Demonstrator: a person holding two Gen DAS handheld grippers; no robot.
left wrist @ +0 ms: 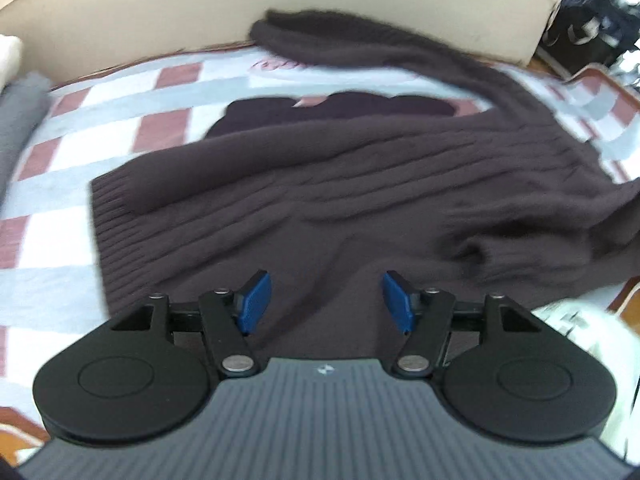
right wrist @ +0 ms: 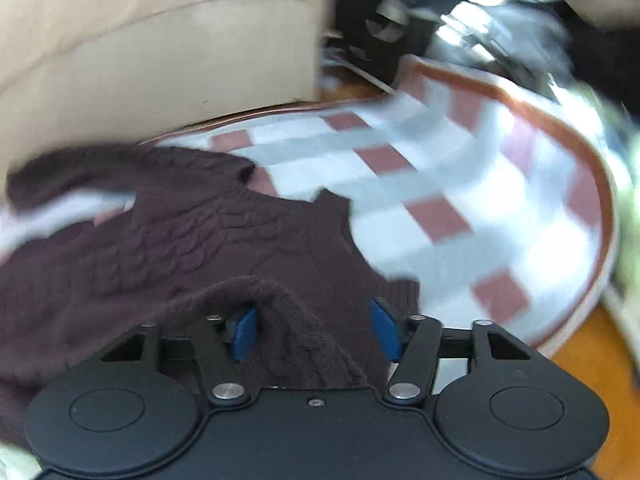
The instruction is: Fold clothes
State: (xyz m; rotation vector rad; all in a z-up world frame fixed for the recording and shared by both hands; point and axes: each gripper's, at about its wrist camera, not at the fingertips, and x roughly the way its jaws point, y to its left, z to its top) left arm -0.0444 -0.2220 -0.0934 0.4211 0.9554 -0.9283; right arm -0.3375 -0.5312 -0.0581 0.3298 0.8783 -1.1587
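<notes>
Dark brown cable-knit sweater [left wrist: 320, 184] spread on the red, white and grey checked bedspread [left wrist: 60, 240], long axis running left-right across the left wrist view, ribbed hem [left wrist: 108, 216] at the left end, one sleeve [left wrist: 400, 56] trailing up toward the cream padded headboard [left wrist: 160, 8]

Left gripper [left wrist: 326, 300] hovering over the near edge of the body, blue pads [left wrist: 254, 300] spread wide, nothing between them, sweater dead ahead and below

Right gripper [right wrist: 314, 330] also spread wide, but with a fold of the knit [right wrist: 288, 320] humped up between its pads and draped back over the housing; not clamped

Right side nearer to cloth, likely the one to close first; left needs to drop onto the near edge

Both views motion-blurred, so exact pad-to-fabric contact hard to confirm
</notes>
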